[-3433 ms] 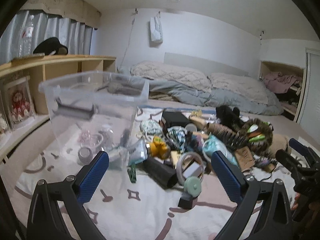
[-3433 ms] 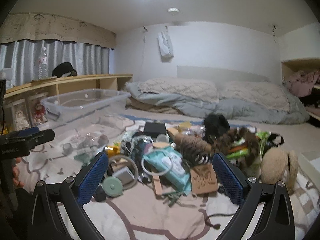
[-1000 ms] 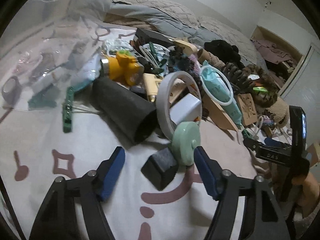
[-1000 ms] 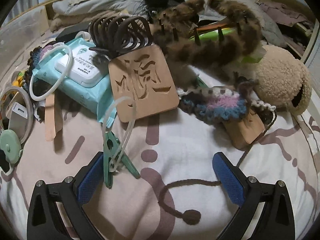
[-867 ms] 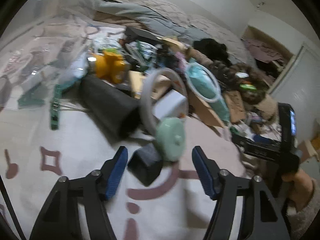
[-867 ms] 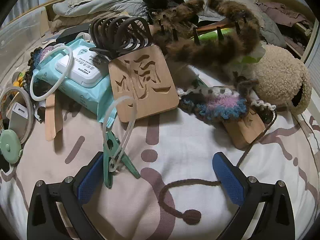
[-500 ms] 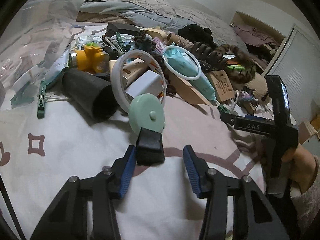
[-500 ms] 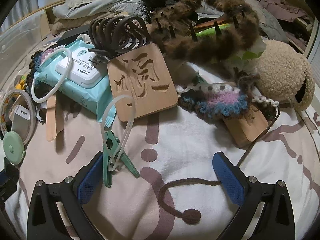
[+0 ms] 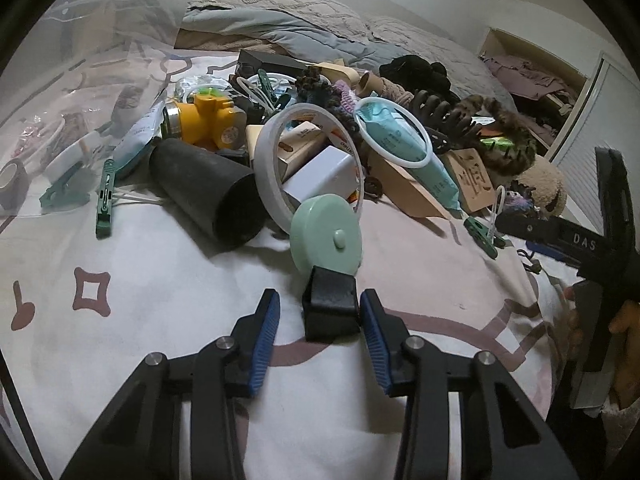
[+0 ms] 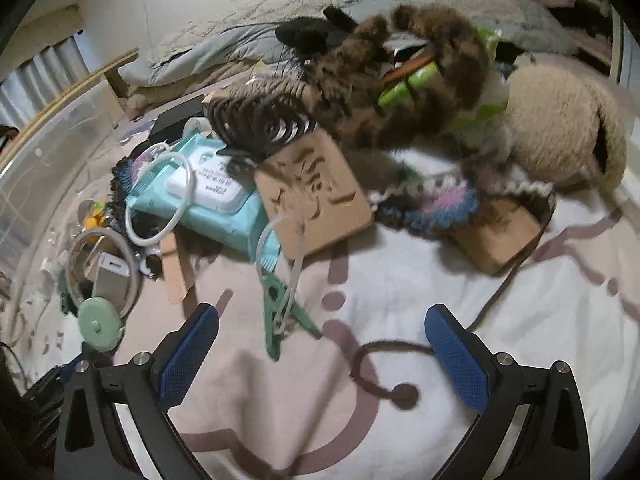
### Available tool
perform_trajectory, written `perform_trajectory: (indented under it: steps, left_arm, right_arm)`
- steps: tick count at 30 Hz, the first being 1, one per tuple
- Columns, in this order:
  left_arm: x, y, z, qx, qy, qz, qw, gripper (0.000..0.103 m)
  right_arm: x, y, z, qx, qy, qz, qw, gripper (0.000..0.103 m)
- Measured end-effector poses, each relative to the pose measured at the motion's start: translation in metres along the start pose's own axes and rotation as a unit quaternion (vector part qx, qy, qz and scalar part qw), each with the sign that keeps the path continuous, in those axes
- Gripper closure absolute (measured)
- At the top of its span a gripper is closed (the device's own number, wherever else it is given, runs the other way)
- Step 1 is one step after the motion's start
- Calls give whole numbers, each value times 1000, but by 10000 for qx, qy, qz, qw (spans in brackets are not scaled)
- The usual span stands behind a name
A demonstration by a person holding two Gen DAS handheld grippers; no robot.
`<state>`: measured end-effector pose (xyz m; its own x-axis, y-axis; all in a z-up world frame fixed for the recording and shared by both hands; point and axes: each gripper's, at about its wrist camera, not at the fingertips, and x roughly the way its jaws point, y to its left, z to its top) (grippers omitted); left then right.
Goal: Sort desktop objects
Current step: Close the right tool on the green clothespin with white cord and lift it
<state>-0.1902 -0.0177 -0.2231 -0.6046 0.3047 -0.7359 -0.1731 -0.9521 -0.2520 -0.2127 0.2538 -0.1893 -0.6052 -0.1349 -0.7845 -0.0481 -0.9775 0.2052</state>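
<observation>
Black block (image 9: 330, 307) sits on the bedspread between the half-closed left tongs (image 9: 320, 322), touching only one pad; closing lopsided may shove it against the mint disc (image 9: 326, 236). Right tongs (image 10: 325, 352) gape wide, empty.

Dim, flat indoor light; soft shadows under the clutter. Fisheye bends both views, with black corners. The right wrist view is motion-blurred; the left is sharper.
</observation>
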Motion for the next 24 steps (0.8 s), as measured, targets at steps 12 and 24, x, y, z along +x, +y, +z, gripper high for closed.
perform_trajectory:
  steps: [12, 24]
  left_arm:
    - [3, 0, 0, 17, 14, 43, 10000, 61]
    - [3, 0, 1, -12, 20, 18, 10000, 61]
  right_arm:
    - [38, 22, 19, -11, 205, 577, 9981, 67]
    - [19, 44, -19, -544, 601, 941, 9923, 82]
